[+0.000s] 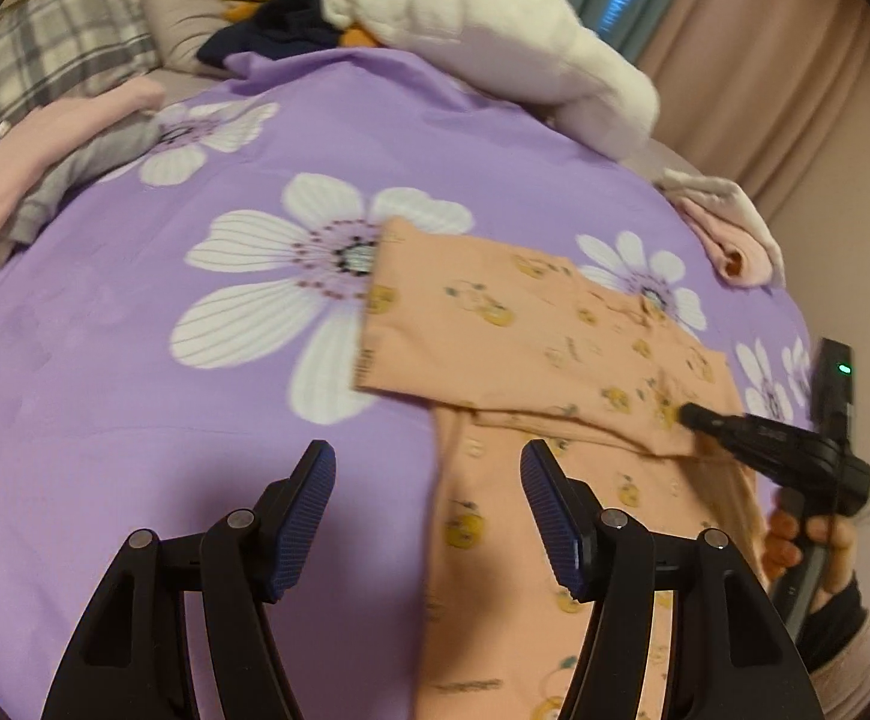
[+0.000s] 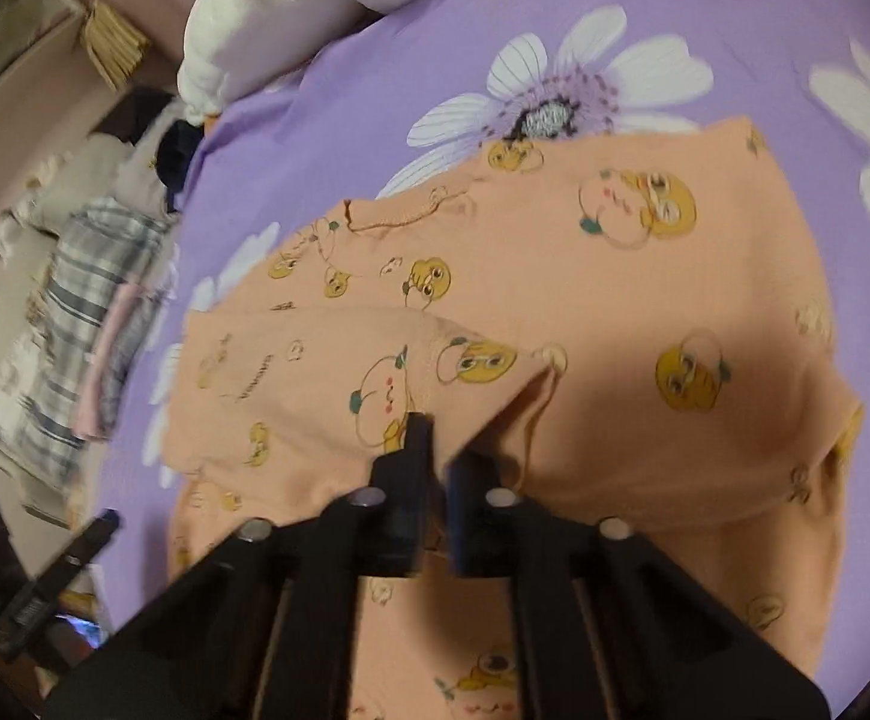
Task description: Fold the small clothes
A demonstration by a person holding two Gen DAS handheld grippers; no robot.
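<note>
Right wrist: right tongs (image 2: pixel 432 450) seemingly pinching garment (image 2: pixel 615 300).

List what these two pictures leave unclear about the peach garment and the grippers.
- Peach garment, left wrist view: its near end is cut off by the bottom edge and by the open left gripper.
- Right gripper, right wrist view: shut at a fold, but its own fingers hide whether cloth is pinched.
- Folded pile, right wrist view: blurred at the edge; pieces cannot be counted.

One peach garment (image 1: pixel 531 324), two hand-held grippers, one white pillow (image 1: pixel 495 42), one plaid pillow (image 1: pixel 45 54).
</note>
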